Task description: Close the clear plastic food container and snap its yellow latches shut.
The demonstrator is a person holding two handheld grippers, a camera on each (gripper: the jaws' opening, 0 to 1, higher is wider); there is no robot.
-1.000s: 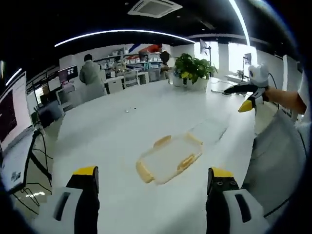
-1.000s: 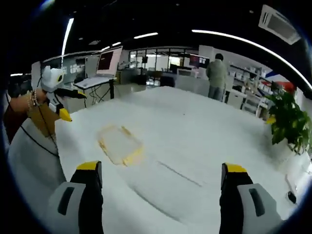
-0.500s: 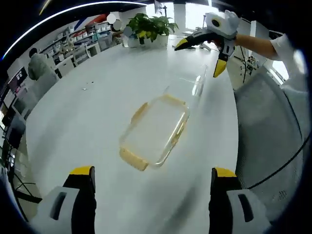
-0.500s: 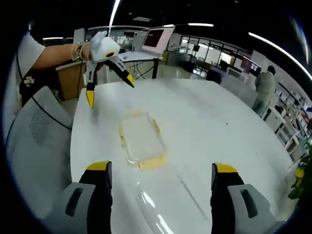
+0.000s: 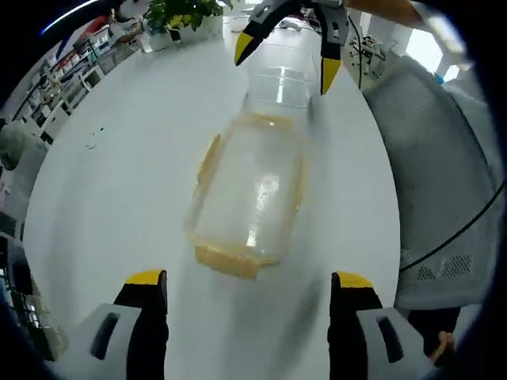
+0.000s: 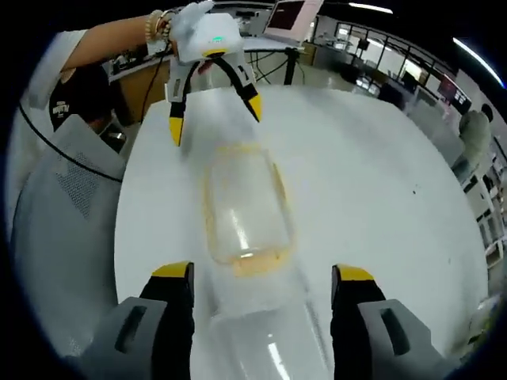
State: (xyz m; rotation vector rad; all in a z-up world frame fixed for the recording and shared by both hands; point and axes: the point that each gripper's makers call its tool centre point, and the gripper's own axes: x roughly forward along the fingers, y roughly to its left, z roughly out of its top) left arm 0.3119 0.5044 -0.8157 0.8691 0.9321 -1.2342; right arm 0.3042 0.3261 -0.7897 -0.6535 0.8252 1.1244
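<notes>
Container point(image 5: 249, 190) lies open on the white table point(image 5: 119, 182), between both spread grippers: left gripper point(image 5: 245, 289) near its yellow latch point(image 5: 228, 260), right gripper point(image 6: 261, 281) over the blurry clear lid point(image 6: 265, 348).

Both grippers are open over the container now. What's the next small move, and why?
Probably lower the right gripper onto the clear lid and start swinging it over the container. The lid lies flat on the white table at the container's far end, between that gripper's open jaws. The yellow latches can't snap until it is closed. The left gripper hangs open at the near end.
</notes>
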